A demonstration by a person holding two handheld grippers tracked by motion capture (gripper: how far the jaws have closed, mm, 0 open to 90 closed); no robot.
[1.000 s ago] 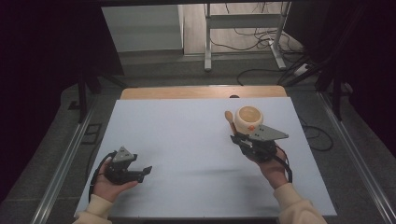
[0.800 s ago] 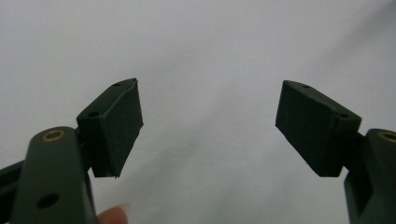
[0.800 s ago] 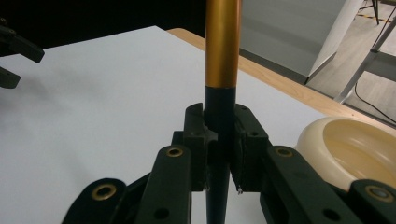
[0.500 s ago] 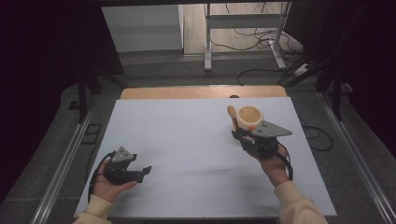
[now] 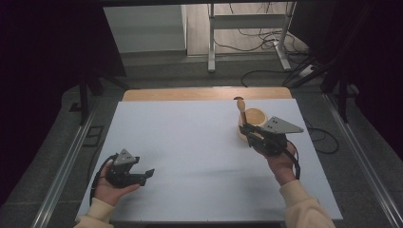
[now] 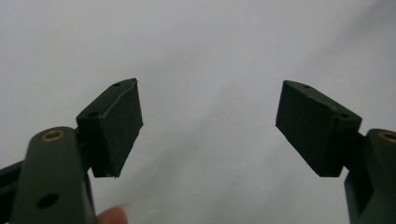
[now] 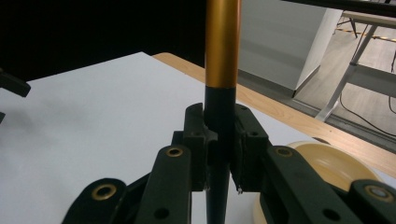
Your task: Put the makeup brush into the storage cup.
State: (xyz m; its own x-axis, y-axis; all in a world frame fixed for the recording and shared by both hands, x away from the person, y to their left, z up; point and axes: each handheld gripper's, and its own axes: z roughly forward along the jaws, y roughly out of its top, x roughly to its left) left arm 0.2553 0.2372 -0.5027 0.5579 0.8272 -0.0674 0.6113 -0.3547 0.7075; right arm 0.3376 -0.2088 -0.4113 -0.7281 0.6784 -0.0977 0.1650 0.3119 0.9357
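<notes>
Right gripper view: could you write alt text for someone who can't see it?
Two black jaws of the right gripper are clamped on the dark lower part of an upright utensil handle, which turns golden-orange above them. Behind lies a white table with a wooden far edge, and a pale wooden bowl sits at the lower right.

- No writing, label, brand, number or sign can be read in any of the views
</notes>
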